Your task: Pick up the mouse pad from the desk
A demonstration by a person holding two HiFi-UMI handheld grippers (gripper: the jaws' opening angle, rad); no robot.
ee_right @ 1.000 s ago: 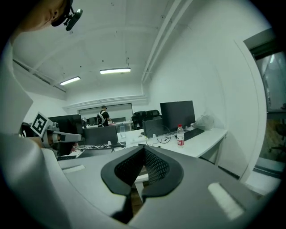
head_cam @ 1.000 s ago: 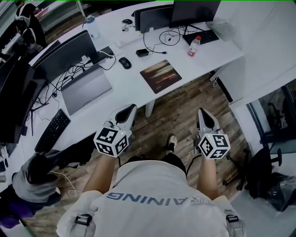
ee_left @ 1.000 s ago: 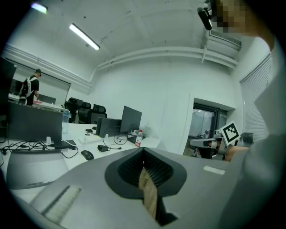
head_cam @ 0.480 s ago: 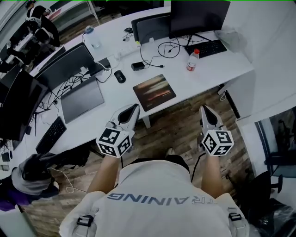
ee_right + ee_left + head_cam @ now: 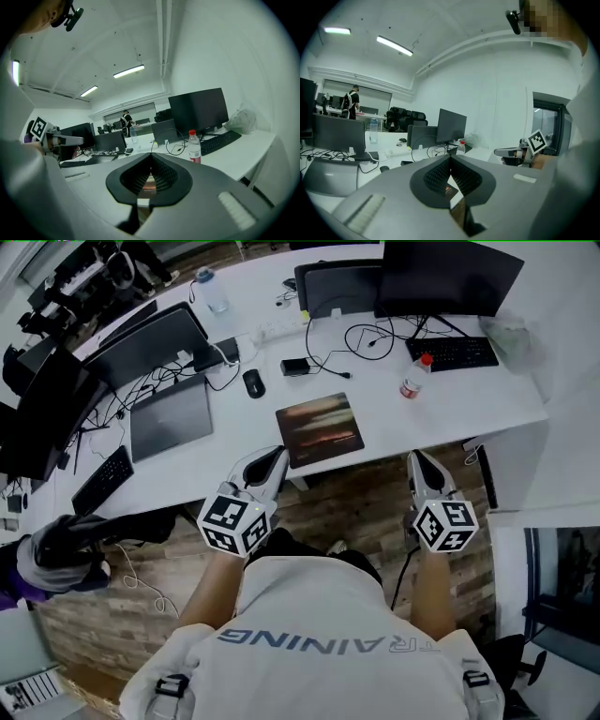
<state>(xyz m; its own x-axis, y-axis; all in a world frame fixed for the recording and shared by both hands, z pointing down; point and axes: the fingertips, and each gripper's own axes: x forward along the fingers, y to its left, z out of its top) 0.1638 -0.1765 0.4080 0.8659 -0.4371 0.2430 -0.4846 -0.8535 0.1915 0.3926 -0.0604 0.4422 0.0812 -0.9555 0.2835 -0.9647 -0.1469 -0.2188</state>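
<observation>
The left gripper point(image 5: 277, 455) is clenched: in its own view the two dark ribbed pads meet at the tip with nothing gripped between them. The right gripper point(image 5: 414, 457) is clenched too, pads together and empty. Both are held out level in front of the person, each with its marker cube at the near end, the left one angled slightly toward the right.

In the head view the left gripper's tip lies over the near edge of the white desk point(image 5: 403, 432), just beside the near left corner of the mouse pad point(image 5: 320, 430); whether it touches the pad cannot be told. The right gripper's tip sits at the near desk edge as well, to the right of the pad and apart from it, above the wooden floor point(image 5: 361, 507).

The mouse pad lies flat on the desk close to its near edge, a dark rectangle with brown and reddish streaks, between the two grippers. Just beyond its far left corner is a black mouse point(image 5: 253, 382), and farther back a small black box point(image 5: 295, 366) with a cable. To the right stands a clear bottle with a red cap point(image 5: 412, 378), with a black keyboard point(image 5: 454, 352) and a dark monitor point(image 5: 450, 277) behind it. To the left of the pad lies a closed grey laptop point(image 5: 171, 416)
</observation>
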